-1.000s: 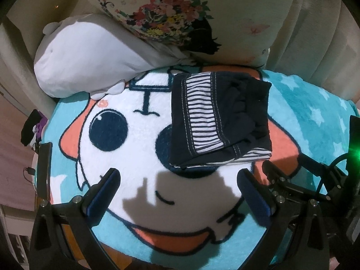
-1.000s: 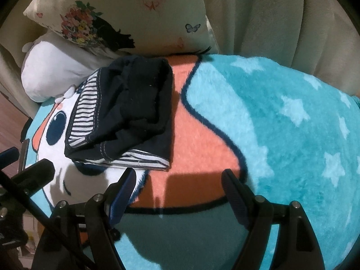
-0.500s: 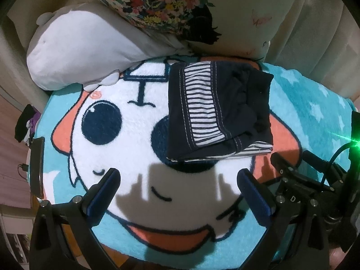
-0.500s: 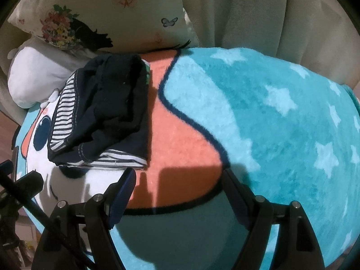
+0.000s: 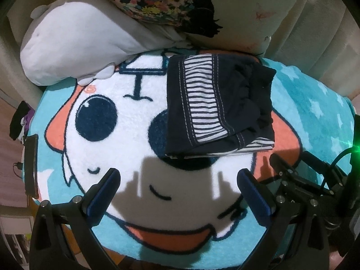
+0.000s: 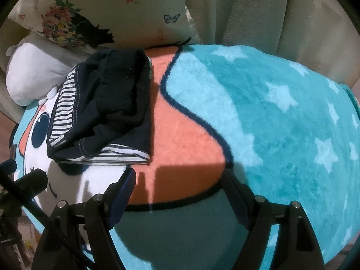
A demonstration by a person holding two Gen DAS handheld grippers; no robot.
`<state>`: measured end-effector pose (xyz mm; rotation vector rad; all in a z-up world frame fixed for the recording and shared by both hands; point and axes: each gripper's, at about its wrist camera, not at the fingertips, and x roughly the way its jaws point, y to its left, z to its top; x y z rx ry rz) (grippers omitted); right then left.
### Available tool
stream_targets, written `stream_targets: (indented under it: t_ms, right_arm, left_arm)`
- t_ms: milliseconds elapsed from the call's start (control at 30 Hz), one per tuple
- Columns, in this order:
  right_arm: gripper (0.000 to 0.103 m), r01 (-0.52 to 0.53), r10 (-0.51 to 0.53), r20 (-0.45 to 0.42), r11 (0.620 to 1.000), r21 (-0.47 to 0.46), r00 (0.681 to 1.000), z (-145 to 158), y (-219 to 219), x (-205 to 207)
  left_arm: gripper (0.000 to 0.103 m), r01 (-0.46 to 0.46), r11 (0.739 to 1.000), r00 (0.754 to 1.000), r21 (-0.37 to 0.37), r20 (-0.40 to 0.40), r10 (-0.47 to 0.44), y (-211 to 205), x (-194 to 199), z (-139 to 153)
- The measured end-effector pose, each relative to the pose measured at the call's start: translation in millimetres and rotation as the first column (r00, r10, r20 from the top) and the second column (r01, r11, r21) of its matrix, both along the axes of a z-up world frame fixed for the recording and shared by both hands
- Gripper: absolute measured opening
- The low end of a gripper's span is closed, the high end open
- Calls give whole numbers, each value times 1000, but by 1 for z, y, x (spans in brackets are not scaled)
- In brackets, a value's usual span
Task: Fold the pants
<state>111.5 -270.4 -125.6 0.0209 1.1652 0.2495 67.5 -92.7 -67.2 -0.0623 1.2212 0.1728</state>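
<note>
Both tongs wide open, holding nothing. Left gripper [image 5: 178,178] low and near, over the white face on the fluffy blanket [image 5: 126,148], pads well apart, blue on the inside. Right gripper [image 6: 180,183] just the same, over the orange patch, a bit to the right of the cloth. A little farther: pants [image 5: 216,105], already folded into a small thick square, lying flat on the blanket and covering part of the cartoon's dark eye. Dark blue cloth with a black-and-white striped band on the left part, bunched dark layers on the right. Near edge stacked in several layers, striped bits peeking out at the near right corner. Looks soft, floppy and light, not slippery, nothing to break. Likely to sag and slide open if picked up by one layer only. Best to pinch the whole stack at the near edge, one tong at the near left corner and one at the near right corner, all layers together. Fold looks almost done, maybe finished. Farther back, touching the far edge of the blanket: white plush toy [image 5: 74,40] on the left, flowered pillow [image 5: 180,2] behind the pants. Farthest: pale curtain [image 6: 281,18].
</note>
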Motion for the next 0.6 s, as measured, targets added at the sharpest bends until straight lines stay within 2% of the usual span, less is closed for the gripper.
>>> stream_targets:
  t_ms: [333, 600]
  right_arm:
    - [83, -4, 4, 0, 1000, -11, 1000, 1, 9, -4]
    - [83, 23, -23, 8, 1000, -15, 1000, 6, 11, -8]
  left_arm:
    - [103, 9, 1000, 1000, -30, -9, -9, 9, -3, -3]
    - [103, 29, 999, 999, -44, 23, -28, 19, -4, -1]
